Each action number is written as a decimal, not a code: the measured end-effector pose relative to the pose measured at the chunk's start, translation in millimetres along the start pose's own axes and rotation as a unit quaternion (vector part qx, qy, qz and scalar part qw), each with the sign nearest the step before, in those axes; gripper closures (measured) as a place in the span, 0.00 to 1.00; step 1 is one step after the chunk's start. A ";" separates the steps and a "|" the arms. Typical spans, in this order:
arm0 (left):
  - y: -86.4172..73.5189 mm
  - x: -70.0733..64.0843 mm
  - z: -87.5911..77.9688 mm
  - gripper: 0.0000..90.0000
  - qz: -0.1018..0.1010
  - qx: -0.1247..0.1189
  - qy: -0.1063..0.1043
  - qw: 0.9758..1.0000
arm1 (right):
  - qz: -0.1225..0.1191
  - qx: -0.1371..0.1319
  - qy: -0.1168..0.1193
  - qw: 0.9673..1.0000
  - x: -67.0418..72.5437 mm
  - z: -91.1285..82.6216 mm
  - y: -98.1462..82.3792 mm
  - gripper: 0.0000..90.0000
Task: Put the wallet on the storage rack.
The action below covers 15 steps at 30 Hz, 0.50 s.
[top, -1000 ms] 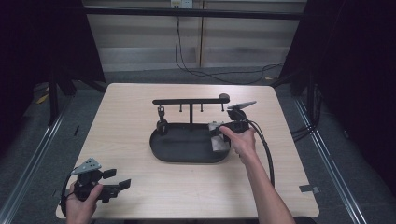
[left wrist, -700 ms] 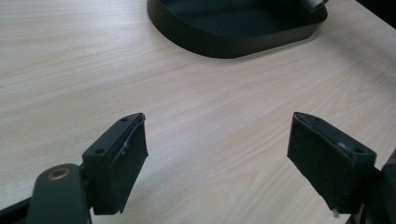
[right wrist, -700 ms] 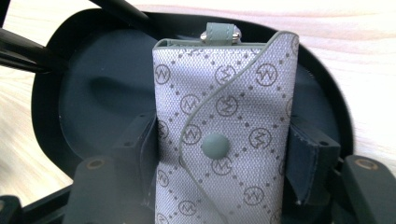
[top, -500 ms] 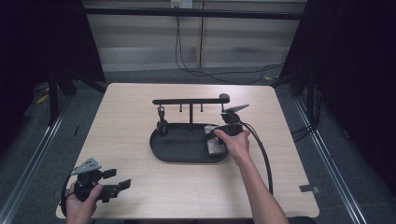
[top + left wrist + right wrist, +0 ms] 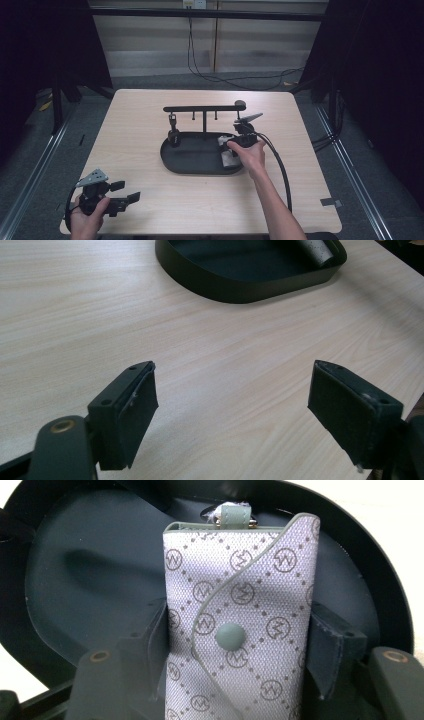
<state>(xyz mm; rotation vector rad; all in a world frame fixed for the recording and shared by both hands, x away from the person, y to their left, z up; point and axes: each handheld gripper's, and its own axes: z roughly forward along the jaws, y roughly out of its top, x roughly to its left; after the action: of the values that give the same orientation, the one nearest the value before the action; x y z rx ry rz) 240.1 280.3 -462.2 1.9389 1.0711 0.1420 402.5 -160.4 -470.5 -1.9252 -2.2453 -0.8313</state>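
- The high view looked forward and down over the whole table (image 5: pixel 150 125).
- The left gripper view skimmed the tabletop, facing the black tray (image 5: pixel 240 285).
- The right gripper view peered closely into that tray (image 5: pixel 60 580), shared with both other views.

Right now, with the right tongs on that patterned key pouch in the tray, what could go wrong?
1. The right tongs pinch the key pouch only along its lower sides, so it could tilt or slip if lifted.
2. The black tray has a raised rim; a low pull-out might snag it.
3. The hook stand rises just behind; lifting could bump it.
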 end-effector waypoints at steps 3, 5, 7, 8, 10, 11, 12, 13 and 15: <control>-0.3 0.5 -0.5 0.22 -0.003 0.000 0.000 1.000 | -0.002 0.000 0.000 1.000 -0.6 1.3 -0.8 0.35; -0.3 0.8 -0.4 0.22 -0.003 0.000 0.000 1.000 | -0.005 0.000 -0.001 1.000 -1.0 1.8 -1.1 0.35; -0.2 0.7 0.1 0.22 -0.002 0.001 -0.001 1.000 | 0.000 -0.001 0.002 1.000 -2.3 2.2 -1.6 0.33; -0.1 0.6 -0.3 0.22 -0.003 0.000 -0.003 1.000 | 0.001 -0.002 0.002 1.000 -2.3 2.0 -1.6 0.33; -0.1 0.7 -1.0 0.22 -0.004 -0.002 -0.001 1.000 | -0.001 -0.003 -0.001 1.000 -2.4 2.4 -1.7 0.32; -0.1 0.7 -1.0 0.22 -0.004 -0.002 -0.001 1.000 | -0.001 -0.003 -0.001 1.000 -2.4 2.4 -1.7 0.32; -0.2 1.1 -0.7 0.22 -0.006 -0.003 -0.002 1.000 | 0.000 -0.007 0.001 1.000 -2.1 2.0 -1.5 0.32; -0.2 1.1 -0.7 0.22 -0.006 -0.003 -0.002 1.000 | 0.002 -0.009 0.002 1.000 -1.7 1.1 -1.3 0.32; -0.4 1.1 -0.8 0.22 -0.005 -0.002 -0.001 1.000 | 0.003 -0.012 0.003 1.000 -1.6 0.0 -1.2 0.32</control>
<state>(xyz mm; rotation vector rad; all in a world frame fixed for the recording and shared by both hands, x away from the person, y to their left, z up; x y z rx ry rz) 240.1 281.7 -462.3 1.9301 1.0775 0.1356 401.6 -161.8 -471.6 -1.9364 -2.2343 -0.8664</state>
